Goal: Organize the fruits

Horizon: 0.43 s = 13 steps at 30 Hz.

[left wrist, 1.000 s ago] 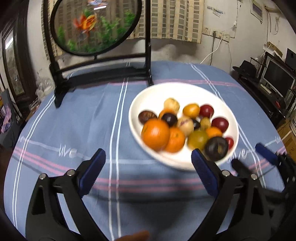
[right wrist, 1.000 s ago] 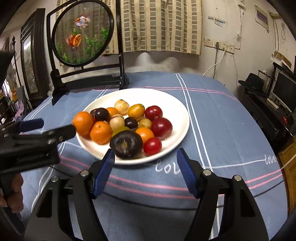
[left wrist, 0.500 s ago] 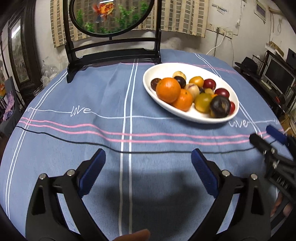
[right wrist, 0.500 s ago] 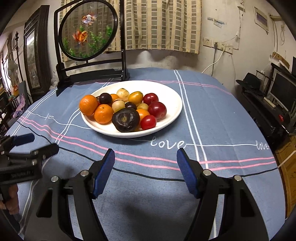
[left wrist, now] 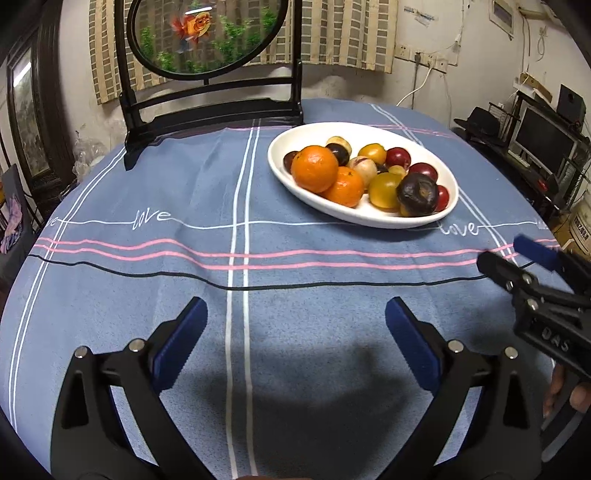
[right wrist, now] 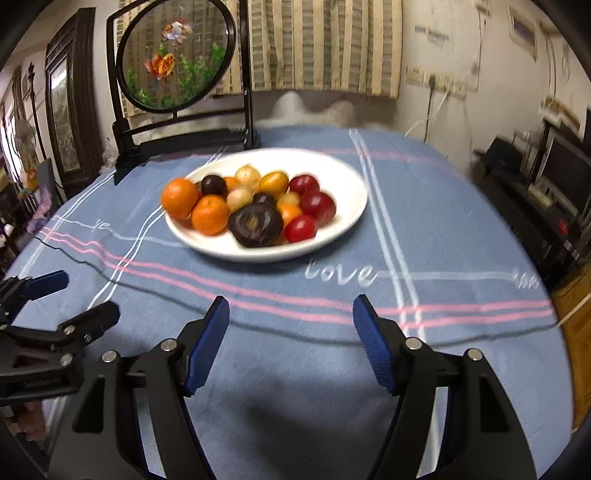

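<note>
A white oval plate [left wrist: 424, 151] [right wrist: 343, 177] holds several fruits: two oranges [left wrist: 314, 168] [right wrist: 180, 198], a dark purple fruit [left wrist: 417, 194] [right wrist: 255, 224], red plums [left wrist: 398, 157] [right wrist: 318, 207], yellow and pale ones. My left gripper [left wrist: 295, 339] is open and empty, over bare cloth well short of the plate. My right gripper [right wrist: 291, 336] is open and empty, also short of the plate. Each gripper shows at the edge of the other's view: the right one [left wrist: 517, 254], the left one [right wrist: 70, 295].
The round table wears a blue cloth [left wrist: 184, 192] with white, pink and black stripes. A black-framed round goldfish screen [left wrist: 207, 33] [right wrist: 173, 55] stands at the table's back. Shelves with monitors [left wrist: 546, 140] stand to the right, past the table edge.
Both grippers have pulled back from the plate toward the table's near edge; the plate now sits farther off in both views. Both stay open and empty.
</note>
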Available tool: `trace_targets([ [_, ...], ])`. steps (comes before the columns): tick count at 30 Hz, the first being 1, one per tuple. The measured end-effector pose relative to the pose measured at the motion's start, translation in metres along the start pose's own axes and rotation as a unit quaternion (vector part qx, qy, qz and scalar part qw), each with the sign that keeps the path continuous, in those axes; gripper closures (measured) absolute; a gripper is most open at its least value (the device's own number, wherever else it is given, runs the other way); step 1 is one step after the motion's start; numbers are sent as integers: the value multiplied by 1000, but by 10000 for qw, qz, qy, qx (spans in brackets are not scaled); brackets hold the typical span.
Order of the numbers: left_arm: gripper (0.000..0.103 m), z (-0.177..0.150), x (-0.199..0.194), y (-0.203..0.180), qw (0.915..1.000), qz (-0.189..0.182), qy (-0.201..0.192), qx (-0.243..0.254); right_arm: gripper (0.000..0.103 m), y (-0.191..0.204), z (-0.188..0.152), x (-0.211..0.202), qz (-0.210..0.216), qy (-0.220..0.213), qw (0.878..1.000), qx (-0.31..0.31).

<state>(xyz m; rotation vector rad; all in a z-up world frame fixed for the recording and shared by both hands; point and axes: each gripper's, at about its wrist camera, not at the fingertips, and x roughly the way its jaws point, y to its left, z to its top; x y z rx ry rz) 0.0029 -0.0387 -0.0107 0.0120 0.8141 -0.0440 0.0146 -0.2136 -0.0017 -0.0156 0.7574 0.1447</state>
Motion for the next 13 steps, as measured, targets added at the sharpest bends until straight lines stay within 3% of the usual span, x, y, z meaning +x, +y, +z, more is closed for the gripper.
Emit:
trace_targets([
  [4, 2, -2, 1, 1, 9997, -201, 122, -57, 33, 2, -4, 0, 29, 91, 10000, -23],
  [13, 2, -4, 4, -1, 9999, 12, 163, -16, 33, -1, -9, 4, -262, 274, 9993, -53],
])
